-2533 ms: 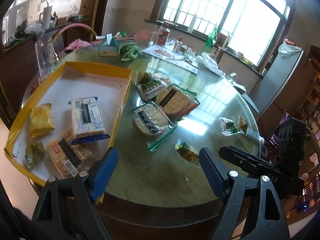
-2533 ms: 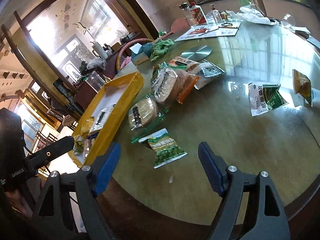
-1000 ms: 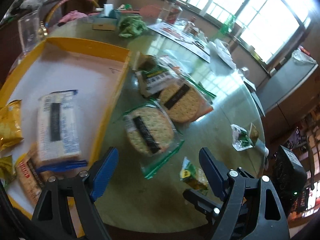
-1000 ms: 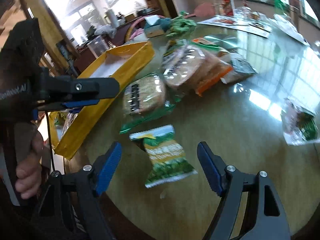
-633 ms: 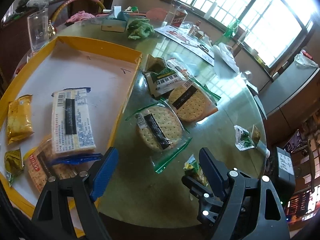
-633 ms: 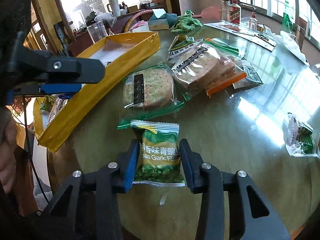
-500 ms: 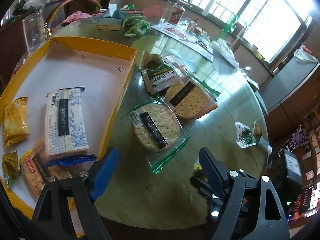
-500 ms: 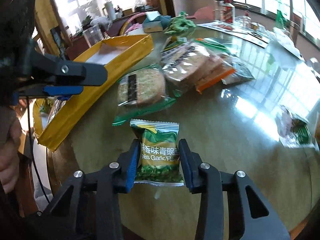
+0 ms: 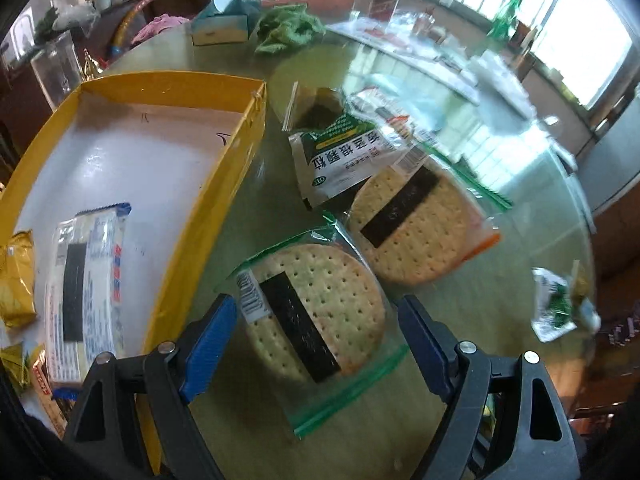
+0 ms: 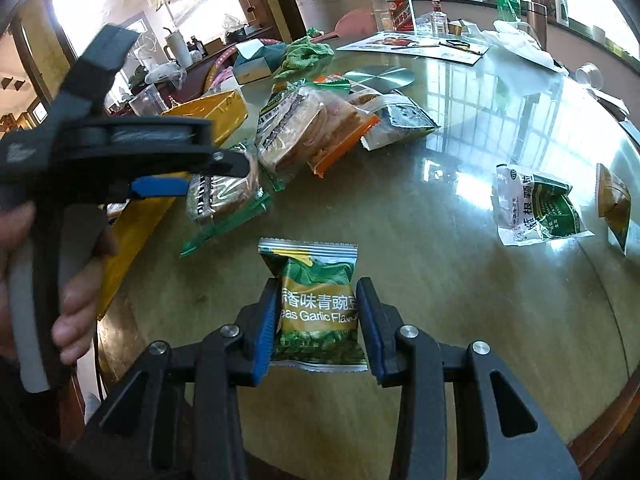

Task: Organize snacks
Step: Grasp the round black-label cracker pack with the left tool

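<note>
My right gripper (image 10: 318, 308) is shut on a green garlic pea packet (image 10: 316, 300) and holds it above the table. My left gripper (image 9: 316, 320) is open, its fingers on either side of a round cracker pack in a green-edged bag (image 9: 312, 312); it also shows from the side in the right wrist view (image 10: 160, 186). A second cracker pack with an orange edge (image 9: 412, 224) lies just beyond. The yellow tray (image 9: 224, 176) at the left holds a blue-and-white biscuit pack (image 9: 84, 292) and a yellow packet (image 9: 16, 280).
A white-and-green sachet (image 9: 340, 160) lies beyond the crackers. Another sachet (image 10: 540, 208) and a small brown packet (image 10: 614, 204) lie at the right. A tissue box (image 9: 224, 26), green cloth (image 9: 288, 28), bottles and papers stand at the back of the round glass table (image 10: 460, 264).
My right gripper has closed on the pea packet and lifted it. My left gripper has moved forward and down, so it now straddles the green-edged cracker pack.
</note>
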Tool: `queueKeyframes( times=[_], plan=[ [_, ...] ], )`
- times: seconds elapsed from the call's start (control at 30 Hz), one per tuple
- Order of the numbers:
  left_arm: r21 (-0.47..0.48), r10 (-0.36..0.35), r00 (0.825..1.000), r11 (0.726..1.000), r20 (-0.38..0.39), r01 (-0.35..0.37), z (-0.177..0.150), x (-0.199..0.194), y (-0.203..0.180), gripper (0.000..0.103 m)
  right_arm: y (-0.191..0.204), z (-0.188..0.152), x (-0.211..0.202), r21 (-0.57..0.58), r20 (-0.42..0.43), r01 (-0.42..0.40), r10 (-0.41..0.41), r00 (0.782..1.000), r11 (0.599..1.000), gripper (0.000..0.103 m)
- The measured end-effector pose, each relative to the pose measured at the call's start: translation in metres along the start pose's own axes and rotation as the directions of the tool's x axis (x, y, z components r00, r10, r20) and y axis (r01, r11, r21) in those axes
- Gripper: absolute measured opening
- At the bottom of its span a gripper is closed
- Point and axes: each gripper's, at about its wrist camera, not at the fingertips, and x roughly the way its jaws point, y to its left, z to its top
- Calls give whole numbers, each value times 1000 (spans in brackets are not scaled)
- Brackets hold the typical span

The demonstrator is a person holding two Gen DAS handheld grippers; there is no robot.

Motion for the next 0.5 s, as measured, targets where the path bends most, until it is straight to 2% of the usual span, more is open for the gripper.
queueKeyframes(
  times=[0.1, 0.17, 0.27, 0.37, 0.5],
  plan=[
    [55, 91, 996, 994, 2, -91, 1, 11, -12, 88, -3, 0, 0, 16, 2, 1, -1, 1000, 1000, 40],
    [109, 124, 992, 986, 18, -125, -2, 14, -18, 88, -3, -1, -2, 17, 1, 8, -8, 1000, 1000, 40],
    [142, 121, 992, 982, 45, -127, -9, 11, -15, 85, -3, -2, -3, 20, 0, 19, -19, 1000, 1000, 40],
    [155, 106, 994, 982, 41, -111, -16, 4, -12, 76, -5, -2, -4, 29, 2, 23, -23, 1000, 999, 40],
    [221, 93, 995, 970, 38, -100, -34, -5, -15, 75, -8, -2, -5, 48, 6, 32, -33, 999, 998, 40]
  ],
)
